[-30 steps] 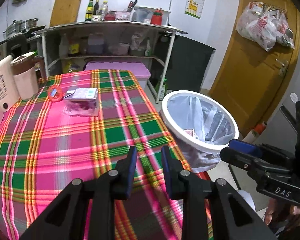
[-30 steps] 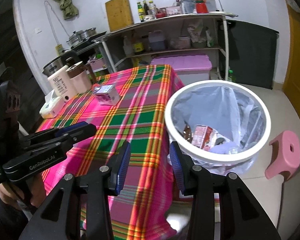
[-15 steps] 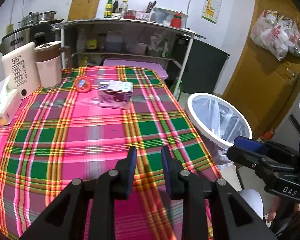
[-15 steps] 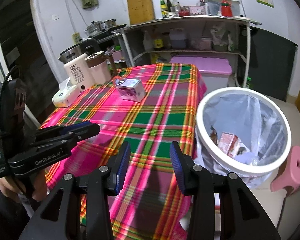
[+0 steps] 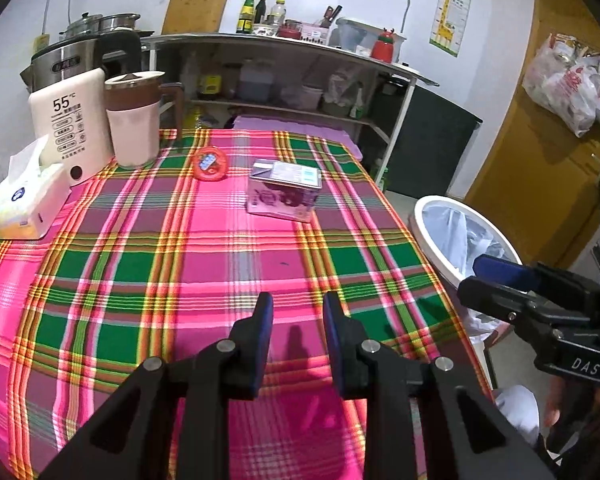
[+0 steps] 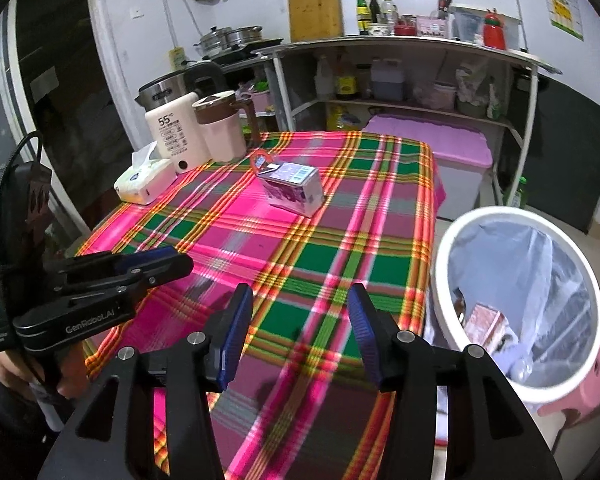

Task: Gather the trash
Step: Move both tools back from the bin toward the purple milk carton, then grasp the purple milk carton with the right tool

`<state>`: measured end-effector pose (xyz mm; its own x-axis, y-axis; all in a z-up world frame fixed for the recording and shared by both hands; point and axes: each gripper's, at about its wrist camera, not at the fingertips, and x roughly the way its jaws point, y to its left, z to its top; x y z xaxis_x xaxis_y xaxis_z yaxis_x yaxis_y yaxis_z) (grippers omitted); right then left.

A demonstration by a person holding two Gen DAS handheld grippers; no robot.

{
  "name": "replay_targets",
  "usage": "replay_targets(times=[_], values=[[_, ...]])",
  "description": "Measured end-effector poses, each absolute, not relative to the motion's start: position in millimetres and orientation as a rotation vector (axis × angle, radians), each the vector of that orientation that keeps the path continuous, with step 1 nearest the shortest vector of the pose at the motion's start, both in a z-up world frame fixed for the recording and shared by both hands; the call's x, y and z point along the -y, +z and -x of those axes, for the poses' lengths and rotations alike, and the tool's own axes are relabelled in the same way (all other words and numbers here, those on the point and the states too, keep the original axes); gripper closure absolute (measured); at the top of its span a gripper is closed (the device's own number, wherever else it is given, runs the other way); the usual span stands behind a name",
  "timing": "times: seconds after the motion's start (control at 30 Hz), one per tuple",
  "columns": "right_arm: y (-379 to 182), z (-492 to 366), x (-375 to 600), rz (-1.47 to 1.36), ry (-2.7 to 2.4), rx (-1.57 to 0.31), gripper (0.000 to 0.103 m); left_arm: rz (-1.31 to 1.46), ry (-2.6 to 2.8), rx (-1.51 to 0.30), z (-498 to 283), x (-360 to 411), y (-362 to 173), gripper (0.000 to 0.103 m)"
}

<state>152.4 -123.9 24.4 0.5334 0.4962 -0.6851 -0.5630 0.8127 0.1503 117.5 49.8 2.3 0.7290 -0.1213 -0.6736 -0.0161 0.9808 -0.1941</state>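
A purple carton lies on the plaid tablecloth toward the far side, with a round red packet to its left. Both show in the right wrist view: carton, packet. A white trash bin with a clear liner stands right of the table and holds several discarded items; it also shows in the left wrist view. My left gripper is open and empty above the near table edge. My right gripper is open and empty, near the bin.
A tissue box, a white thermos and a pink jug stand at the table's far left. A pink stool sits behind the bin. Shelving and a purple-lidded box stand beyond the table.
Both grippers have swung left, from facing the bin toward the table. The carton and packet now sit nearer the centre of both views. Both grippers stay open and empty.
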Motion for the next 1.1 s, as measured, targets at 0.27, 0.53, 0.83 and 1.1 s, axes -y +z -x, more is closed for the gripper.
replay_targets(times=[0.27,0.53,0.83,1.1], values=[[23.3,-176.1,94.9,0.153,0.674,-0.773,0.053,0.208,-0.031,-0.747,-124.0,-72.6,-0.1,0.065],[16.1,-214.2,62.8,0.251,0.704,-0.757,0.052,0.225,-0.004,-0.745,-132.0,-95.2,-4.3,0.065],[5.3,-264.2,30.2,0.408,0.754,-0.721,0.052,0.262,0.013,-0.757,-138.9,-115.8,-14.3,0.064],[-8.6,-292.7,13.3,0.509,0.808,-0.733,0.051,0.272,0.012,-0.760,-144.0,-124.9,-17.9,0.063]])
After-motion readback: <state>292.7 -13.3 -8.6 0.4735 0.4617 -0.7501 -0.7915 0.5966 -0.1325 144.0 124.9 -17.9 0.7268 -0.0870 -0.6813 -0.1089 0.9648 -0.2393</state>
